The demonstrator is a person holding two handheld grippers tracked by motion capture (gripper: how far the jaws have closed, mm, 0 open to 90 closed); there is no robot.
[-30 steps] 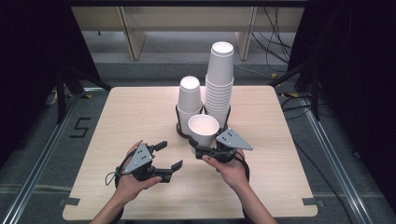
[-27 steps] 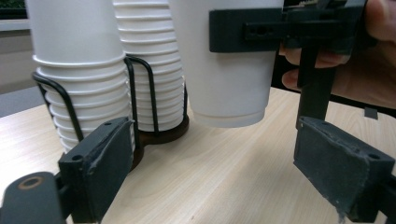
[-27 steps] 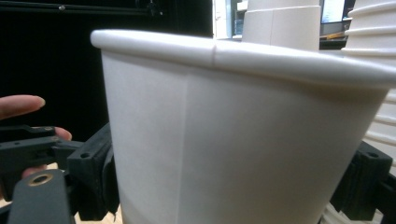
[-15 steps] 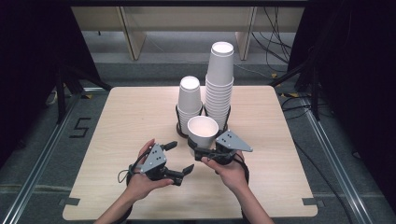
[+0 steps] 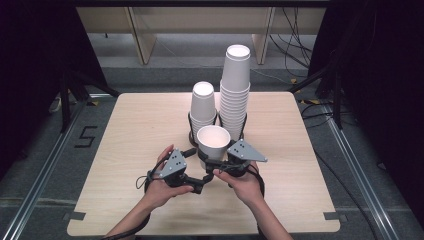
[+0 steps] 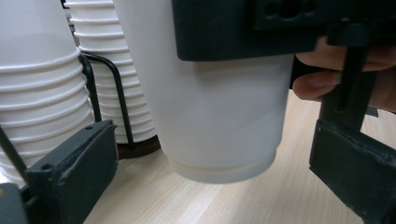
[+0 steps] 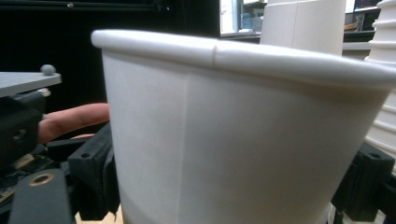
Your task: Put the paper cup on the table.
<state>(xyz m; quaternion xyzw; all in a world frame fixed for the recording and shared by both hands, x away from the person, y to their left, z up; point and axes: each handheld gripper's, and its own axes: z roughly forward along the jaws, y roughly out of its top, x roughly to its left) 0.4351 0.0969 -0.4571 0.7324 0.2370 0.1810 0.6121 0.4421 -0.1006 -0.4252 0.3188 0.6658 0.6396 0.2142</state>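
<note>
A single white paper cup [image 5: 214, 141] hangs just above the table, with my right gripper [image 5: 212, 159] shut on its wall from the near right. In the right gripper view the cup [image 7: 243, 130] stands between the two black jaws of that gripper [image 7: 233, 191]. My left gripper [image 5: 197, 169] sits to the cup's near left. Its jaws have just been opening and now stand wide on either side of the cup's base. In the left gripper view the cup [image 6: 219, 93] is between the jaws of that gripper [image 6: 219, 158], with a gap on each side.
Behind the cup, a short stack of white cups [image 5: 203, 105] and a taller stack [image 5: 236, 85] stand in a black wire holder [image 5: 192, 131] at the table's middle. The wooden table [image 5: 125, 140] has bare room left and right.
My left gripper has moved right, up to the held cup, and its jaws have spread wide. The right gripper and its cup have stayed put.
</note>
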